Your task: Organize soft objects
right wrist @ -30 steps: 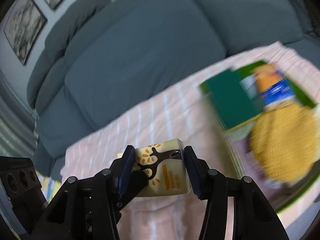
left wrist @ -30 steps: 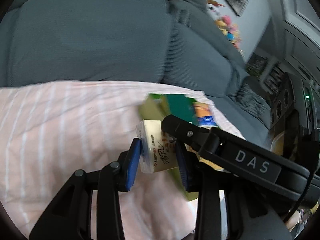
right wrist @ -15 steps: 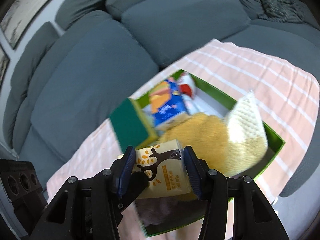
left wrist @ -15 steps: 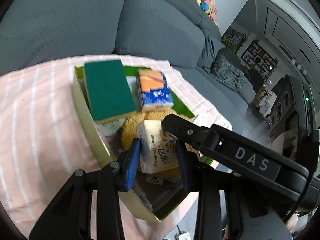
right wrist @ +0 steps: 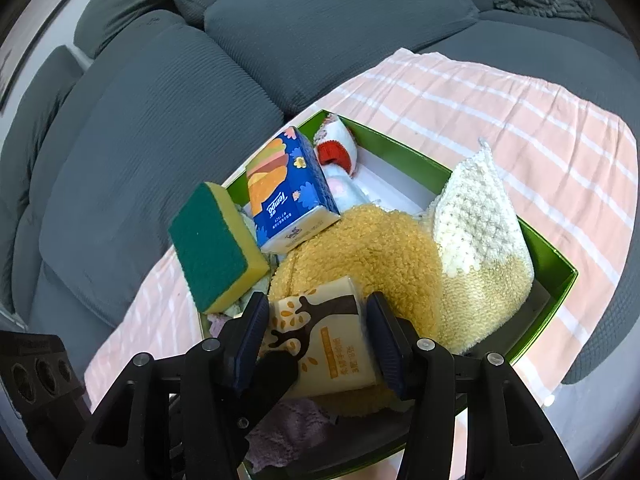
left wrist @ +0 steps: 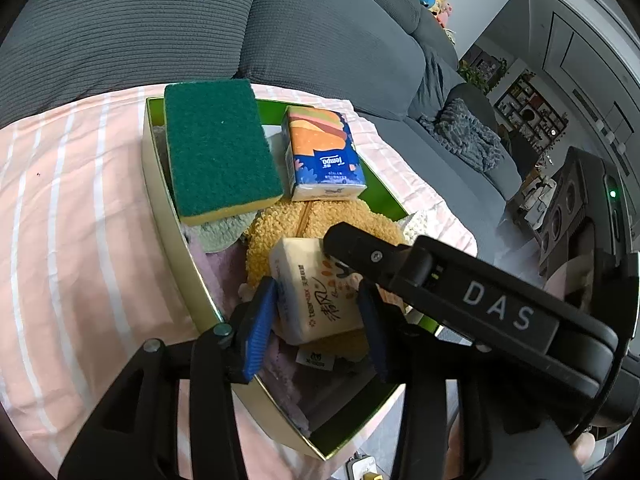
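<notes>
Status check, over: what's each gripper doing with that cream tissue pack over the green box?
Left gripper jaws just opening, cream tissue pack between them. Right gripper clamped on same pack. Pack over yellow fleece cushion in green box. Nothing blocking.

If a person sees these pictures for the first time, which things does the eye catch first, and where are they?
First, the green box on the pink striped cloth, overfull with soft things. A dark green and yellow sponge lies at its far left beside a blue and orange tissue pack. In front, a cream tissue pack sits over the yellow fluffy cloth between both grippers: the left gripper has just been opening, the right gripper clamps it.
</notes>
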`<action>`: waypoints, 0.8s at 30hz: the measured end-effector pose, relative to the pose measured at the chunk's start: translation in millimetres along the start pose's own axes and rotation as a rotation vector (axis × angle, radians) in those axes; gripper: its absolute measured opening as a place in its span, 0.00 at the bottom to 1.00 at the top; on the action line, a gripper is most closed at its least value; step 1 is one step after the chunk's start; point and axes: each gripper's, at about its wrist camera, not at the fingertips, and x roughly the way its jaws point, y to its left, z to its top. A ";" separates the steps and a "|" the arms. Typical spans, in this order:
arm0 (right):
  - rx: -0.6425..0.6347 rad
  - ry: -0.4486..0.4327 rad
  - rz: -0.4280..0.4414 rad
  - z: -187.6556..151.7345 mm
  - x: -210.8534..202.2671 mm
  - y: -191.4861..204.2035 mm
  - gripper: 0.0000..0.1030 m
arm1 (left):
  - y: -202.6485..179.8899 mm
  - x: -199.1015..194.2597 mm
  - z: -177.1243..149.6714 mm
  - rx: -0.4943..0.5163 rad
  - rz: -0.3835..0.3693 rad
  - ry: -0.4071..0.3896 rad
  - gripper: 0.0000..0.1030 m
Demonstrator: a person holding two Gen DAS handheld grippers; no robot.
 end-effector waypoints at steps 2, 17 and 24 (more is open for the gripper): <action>0.000 -0.007 0.007 -1.9 -5.6 1.9 0.52 | -1.9 -2.3 -0.2 0.007 -0.004 0.002 0.45; -0.099 -0.260 -0.052 -8.1 -84.6 22.3 0.85 | -41.6 -60.4 -7.8 0.215 0.089 -0.139 0.84; -0.111 -0.337 -0.127 -10.6 -110.4 23.5 0.85 | -46.8 -79.4 -10.0 0.261 0.113 -0.187 0.98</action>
